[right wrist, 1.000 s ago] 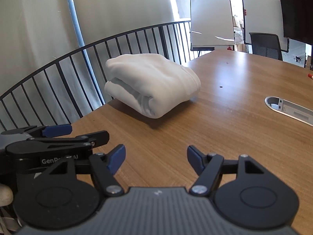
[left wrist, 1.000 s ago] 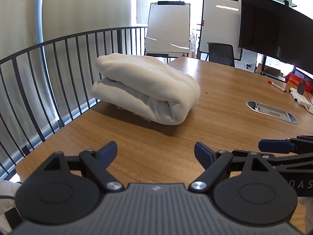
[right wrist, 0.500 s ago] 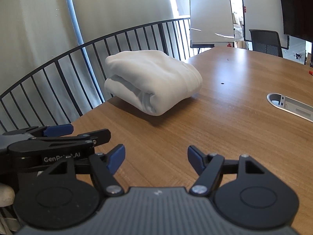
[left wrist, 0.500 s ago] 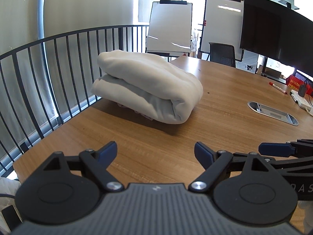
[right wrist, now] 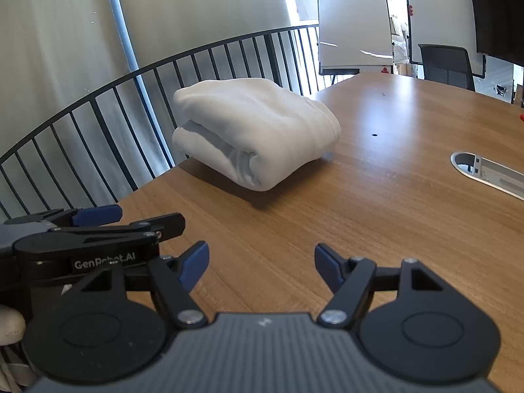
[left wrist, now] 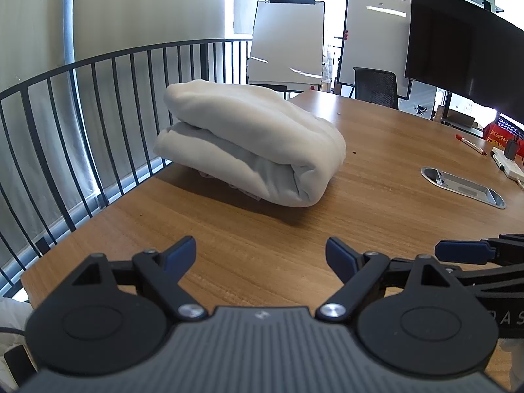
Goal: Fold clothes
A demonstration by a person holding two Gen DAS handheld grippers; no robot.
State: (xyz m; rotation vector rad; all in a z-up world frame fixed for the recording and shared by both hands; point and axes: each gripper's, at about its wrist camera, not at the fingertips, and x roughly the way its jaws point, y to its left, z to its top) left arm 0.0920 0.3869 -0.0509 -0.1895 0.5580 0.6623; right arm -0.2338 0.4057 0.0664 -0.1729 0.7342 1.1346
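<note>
A white garment [left wrist: 252,144] lies folded into a thick bundle on the wooden table [left wrist: 376,222], near the table's left edge by the railing. The same bundle [right wrist: 255,134] shows in the right wrist view. My left gripper [left wrist: 261,253] hovers over bare wood in front of the bundle, open, nothing between its blue-tipped fingers. My right gripper [right wrist: 261,263] is likewise open and empty, short of the bundle. The left gripper's fingers [right wrist: 98,214] show at the left of the right wrist view; a right fingertip [left wrist: 461,251] shows at the right of the left wrist view.
A black metal railing [left wrist: 108,98] curves round the table's left side. A silver cable hatch [left wrist: 463,186] is set into the tabletop on the right. A marker [left wrist: 470,142] and a power strip [left wrist: 509,167] lie far right. Whiteboards [left wrist: 285,39], a chair [left wrist: 376,86] and a dark screen [left wrist: 458,46] stand behind.
Both views have crept closer to the bundle, which sits slightly larger and lower in frame. Both grippers stay open and empty.
</note>
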